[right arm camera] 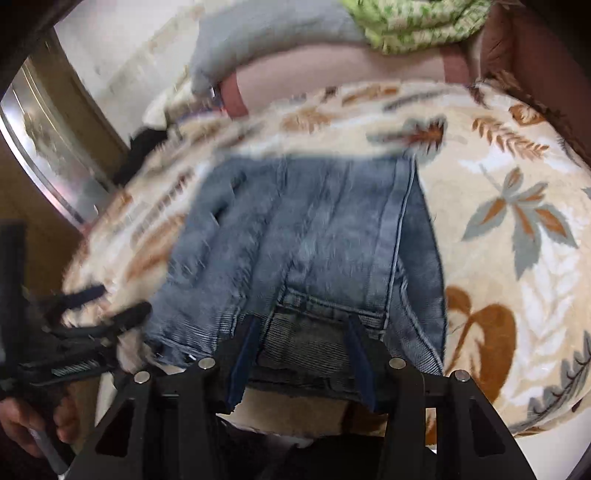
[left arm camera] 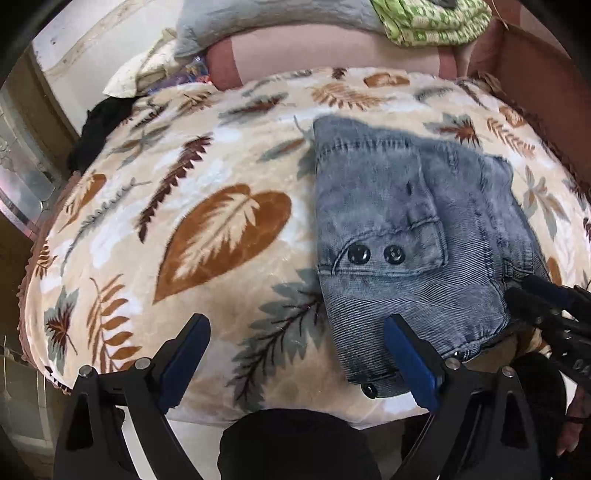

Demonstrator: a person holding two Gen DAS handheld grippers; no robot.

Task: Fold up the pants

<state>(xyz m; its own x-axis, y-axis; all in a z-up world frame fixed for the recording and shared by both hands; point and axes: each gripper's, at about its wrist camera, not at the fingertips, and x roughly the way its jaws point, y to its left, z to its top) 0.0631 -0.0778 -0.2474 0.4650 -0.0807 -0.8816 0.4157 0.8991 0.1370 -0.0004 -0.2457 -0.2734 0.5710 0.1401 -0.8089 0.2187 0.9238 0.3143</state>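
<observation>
The pants (left arm camera: 402, 236) are blue denim and lie folded into a thick bundle on the bed (left arm camera: 155, 236), which is covered with a cream blanket printed with brown and grey leaves. A pocket flap with two dark buttons (left arm camera: 376, 254) faces up. The near edge of the bundle hangs a little over the front edge of the bed.

The left gripper (left arm camera: 297, 358) is open and holds nothing. One finger is over the blanket and the other is in front of the near left corner of the pants; I cannot tell if it touches the cloth.

The right gripper (right arm camera: 301, 354) is at the near edge of the pants, with a band of denim between its two fingers. The picture is blurred, so I cannot tell if the pads press on the cloth.

At the head of the bed there are a grey pillow (left arm camera: 258, 22) and a green patterned cloth (left arm camera: 428, 22).
</observation>
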